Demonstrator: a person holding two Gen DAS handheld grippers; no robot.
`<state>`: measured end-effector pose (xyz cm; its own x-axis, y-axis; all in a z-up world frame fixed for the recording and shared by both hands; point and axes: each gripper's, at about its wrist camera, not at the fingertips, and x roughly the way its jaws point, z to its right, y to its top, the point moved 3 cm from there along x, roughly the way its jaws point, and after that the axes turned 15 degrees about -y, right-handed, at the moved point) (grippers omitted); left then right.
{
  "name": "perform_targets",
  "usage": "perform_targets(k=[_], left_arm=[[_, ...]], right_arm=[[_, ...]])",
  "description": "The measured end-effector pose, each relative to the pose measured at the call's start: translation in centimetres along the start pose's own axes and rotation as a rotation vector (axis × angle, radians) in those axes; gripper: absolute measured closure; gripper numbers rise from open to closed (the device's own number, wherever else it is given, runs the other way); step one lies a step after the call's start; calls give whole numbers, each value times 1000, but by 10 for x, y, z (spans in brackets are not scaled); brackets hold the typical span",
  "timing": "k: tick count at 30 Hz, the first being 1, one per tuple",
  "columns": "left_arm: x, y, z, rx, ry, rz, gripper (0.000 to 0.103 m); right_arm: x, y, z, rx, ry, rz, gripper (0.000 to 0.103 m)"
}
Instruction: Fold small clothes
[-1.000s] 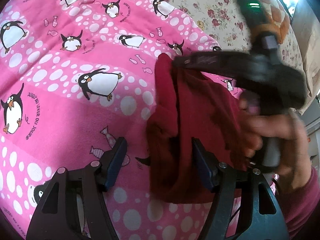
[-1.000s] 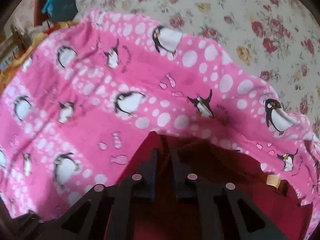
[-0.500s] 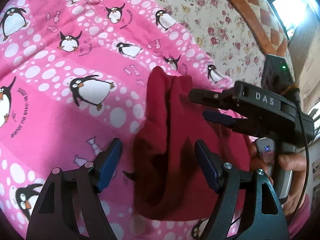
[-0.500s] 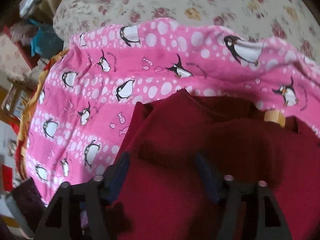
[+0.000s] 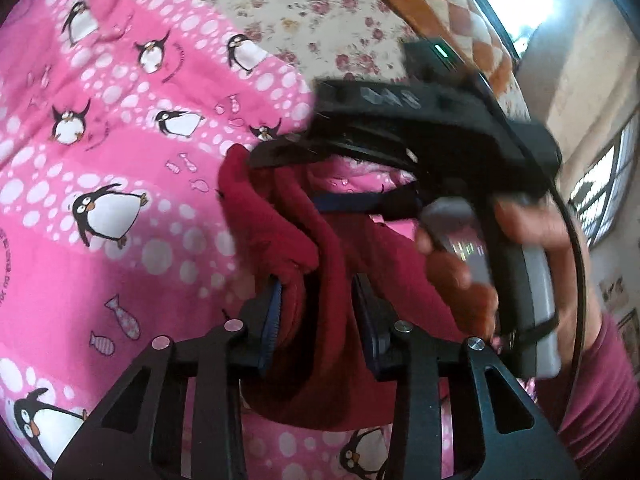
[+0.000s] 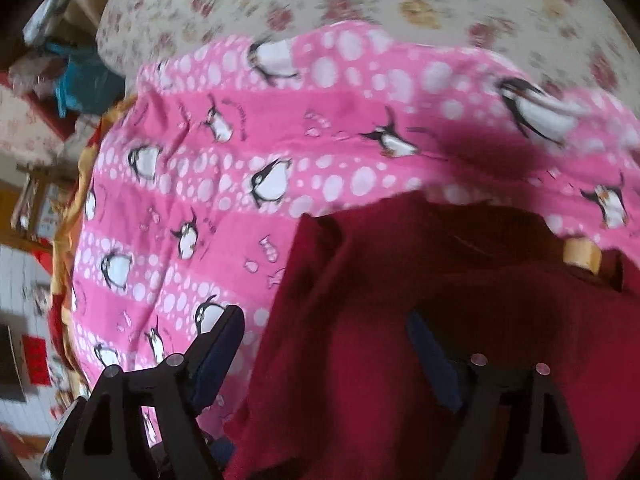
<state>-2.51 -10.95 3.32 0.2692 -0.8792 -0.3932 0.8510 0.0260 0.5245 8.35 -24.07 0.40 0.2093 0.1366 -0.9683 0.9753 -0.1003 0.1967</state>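
Dark red garment [image 5: 320, 240]: soft knit cloth, matt, slightly fuzzy nap. Pink penguin blanket [image 5: 120, 184]: fleecy printed cloth, matt. Floral bedsheet [image 5: 304, 4] at the far edge: thin printed cotton-like cloth, smooth. Left gripper [image 5: 318, 312]: matt black plastic frame, shiny metal rivets, blue rubbery pads [image 5: 275, 320]. Right gripper [image 6: 328, 344]: same black plastic, metal rivets, blue pads. Its handle [image 5: 532, 280] in the left view: grey and black plastic, slight sheen.
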Motion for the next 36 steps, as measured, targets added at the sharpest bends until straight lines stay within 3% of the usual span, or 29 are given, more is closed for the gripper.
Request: perform_targets(k=[5,7,11,14,18,20,21,25,27,30,36], left_arm=[[3,0,4,24,5,-14,69],[5,0,6,30,7,-18,69],[5,0,5,27,21,-26,69],[5,0,4,22,50,-22,69],[2,-1,3,6,62,-7,67],[4,-2,4,13,82,-10,47],[4,-3,4,13,96,-6,42],[9,-7,4,13,92,-17,40],[12,-8,8,32,86,-23,40],[18,-11,12,53,75,-60,61],[22,-13,17,99,99,-75,71]], right_arm=[[20,10,-27,-120,-57,-99,19],[32,9,-39,-184,-129,-134,18],[42,4,-53,-282,-254,-106,20],[35,-3,-50,-343,-347,-26,52],[14,-10,-30,-277,-263,37,72],[0,-12,-19,-230,-211,68,76],[-5,-14,-14,-213,-192,80,78],[-21,-19,5,-156,-147,108,80],[-26,-21,10,-131,-119,109,80],[-27,-24,18,-98,-88,97,80],[-23,-30,20,-86,-80,70,80]])
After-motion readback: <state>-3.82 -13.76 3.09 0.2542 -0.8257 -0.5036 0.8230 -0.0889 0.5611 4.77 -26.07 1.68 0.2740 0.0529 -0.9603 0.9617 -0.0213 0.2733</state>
